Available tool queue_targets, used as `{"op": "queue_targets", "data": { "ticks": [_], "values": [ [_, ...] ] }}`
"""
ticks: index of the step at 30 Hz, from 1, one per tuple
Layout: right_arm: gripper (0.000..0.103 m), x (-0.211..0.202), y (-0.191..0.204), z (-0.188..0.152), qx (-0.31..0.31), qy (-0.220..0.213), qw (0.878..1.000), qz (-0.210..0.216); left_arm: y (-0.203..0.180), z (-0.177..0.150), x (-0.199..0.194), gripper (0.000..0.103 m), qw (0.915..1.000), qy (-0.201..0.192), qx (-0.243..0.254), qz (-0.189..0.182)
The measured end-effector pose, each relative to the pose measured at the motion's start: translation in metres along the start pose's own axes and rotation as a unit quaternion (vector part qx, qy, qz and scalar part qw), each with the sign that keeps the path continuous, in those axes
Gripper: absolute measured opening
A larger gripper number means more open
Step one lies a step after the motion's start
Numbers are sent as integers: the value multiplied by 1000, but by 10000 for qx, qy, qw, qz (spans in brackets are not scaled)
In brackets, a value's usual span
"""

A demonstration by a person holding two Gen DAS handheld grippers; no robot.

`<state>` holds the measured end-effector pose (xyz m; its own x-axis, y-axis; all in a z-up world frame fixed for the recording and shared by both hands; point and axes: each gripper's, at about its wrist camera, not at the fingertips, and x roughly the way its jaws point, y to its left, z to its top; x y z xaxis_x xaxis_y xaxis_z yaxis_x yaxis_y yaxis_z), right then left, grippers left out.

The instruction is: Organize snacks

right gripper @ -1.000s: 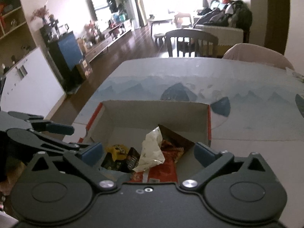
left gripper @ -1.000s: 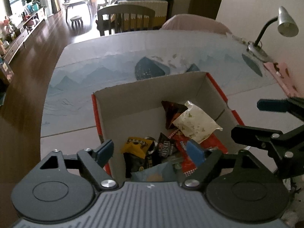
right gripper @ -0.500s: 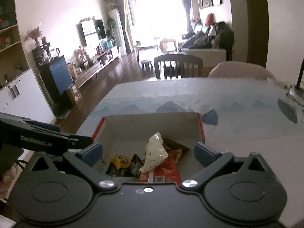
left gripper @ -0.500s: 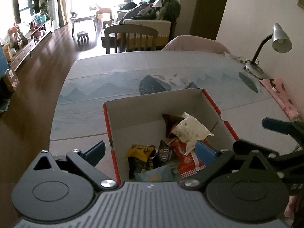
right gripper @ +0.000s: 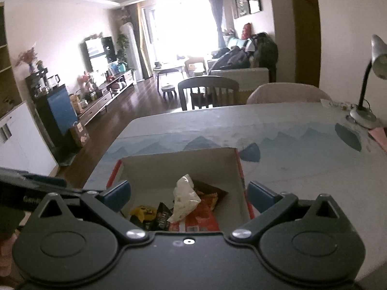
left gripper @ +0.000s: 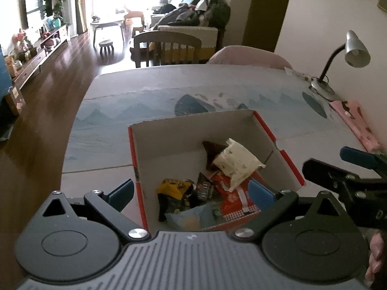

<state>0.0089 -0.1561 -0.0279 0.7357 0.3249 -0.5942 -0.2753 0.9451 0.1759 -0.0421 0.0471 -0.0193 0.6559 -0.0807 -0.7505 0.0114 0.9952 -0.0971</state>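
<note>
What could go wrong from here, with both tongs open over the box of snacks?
1. The white crumpled wrapper lies loosely atop the red packet; a grasp there might lift both or drop one.
2. The left tongs straddle the red-edged cardboard box wall, so closing could pinch it.
3. The right tongs hang close beside; the two may collide.

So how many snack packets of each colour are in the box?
White: 1
Yellow: 1
Red: 1
Dark brown or black: 2
Light blue: 1
Total: 6 visible in the box; more may be hidden underneath.
</note>
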Motion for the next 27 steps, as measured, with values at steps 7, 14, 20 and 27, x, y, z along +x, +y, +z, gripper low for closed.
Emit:
{"op": "queue_targets", "data": {
  "ticks": [7,14,20,27],
  "values": [
    [103,-2,-2,-7,76,58,10000,13,-5,-2,1,101,9999,56,95,-45],
    [103,-5,-3,-8,89,5,9999,-72,-6,-5,-1,101,9999,39,88,-87],
    [103,-4,-7,-10,209,70,9997,-135,-6,-5,-4,101,10000,-4,68,-35],
    [103,-7,-9,-11,269,114,9994,-195,-10,-8,-10,101,9999,-89,124,-37]
  ]
}}
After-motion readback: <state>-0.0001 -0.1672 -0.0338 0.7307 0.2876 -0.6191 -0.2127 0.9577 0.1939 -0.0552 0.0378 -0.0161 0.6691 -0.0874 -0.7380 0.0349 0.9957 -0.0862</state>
